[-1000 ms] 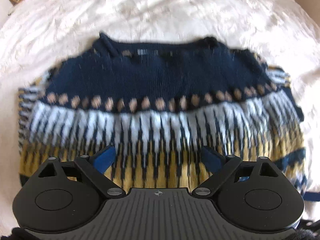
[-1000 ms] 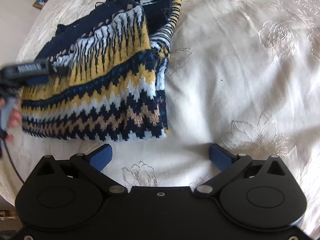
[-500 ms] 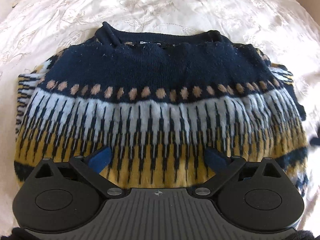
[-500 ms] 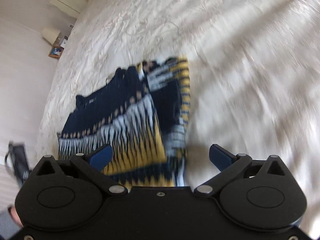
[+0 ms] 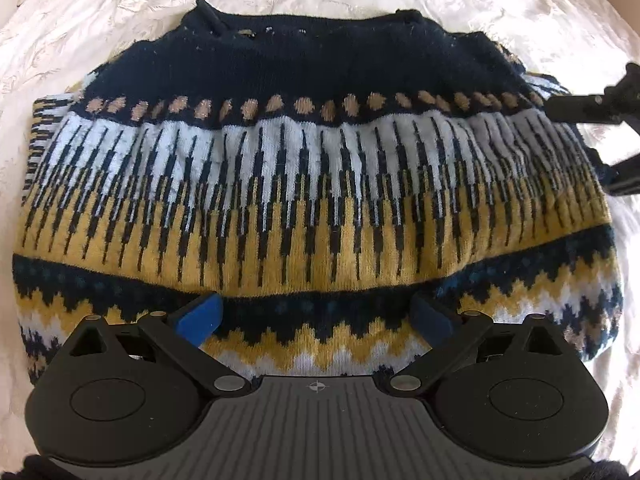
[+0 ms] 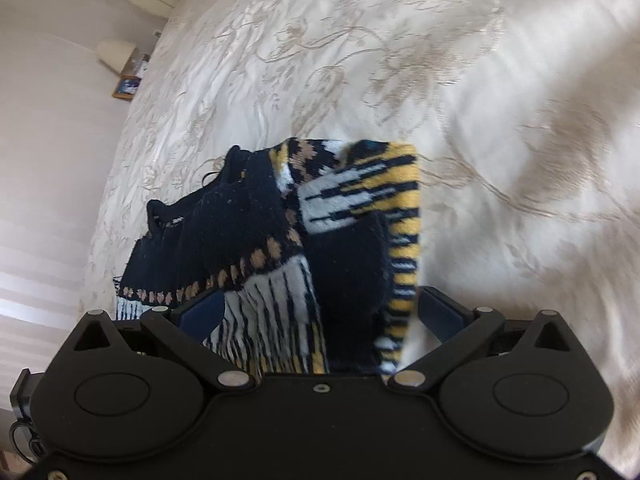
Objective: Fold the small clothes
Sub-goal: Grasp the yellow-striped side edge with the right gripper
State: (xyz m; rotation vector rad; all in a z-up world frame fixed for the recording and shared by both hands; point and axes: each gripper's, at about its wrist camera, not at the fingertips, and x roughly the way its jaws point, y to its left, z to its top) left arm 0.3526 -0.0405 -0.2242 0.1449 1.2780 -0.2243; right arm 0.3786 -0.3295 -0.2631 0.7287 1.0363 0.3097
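Observation:
A small knitted sweater (image 5: 312, 184) in navy, white and yellow bands lies flat on the bed with its sleeves folded in, its navy collar at the far side. My left gripper (image 5: 316, 316) is open, its blue fingertips (image 5: 200, 316) spread over the sweater's lower hem. My right gripper (image 6: 320, 312) is open at the sweater's right edge (image 6: 360, 240), with the folded-in sleeve between its fingers. The right gripper also shows in the left wrist view (image 5: 608, 128), at the sweater's right side.
The cream embroidered bedspread (image 6: 480, 100) spreads all around the sweater. A framed photo (image 6: 126, 87) and a small lamp (image 6: 114, 54) stand beyond the bed's far left edge, next to a white wall.
My left gripper has pulled back toward the hem, so more of the zigzag band shows. My right gripper swung from the front of the sweater to its right edge and closed in on the sleeve.

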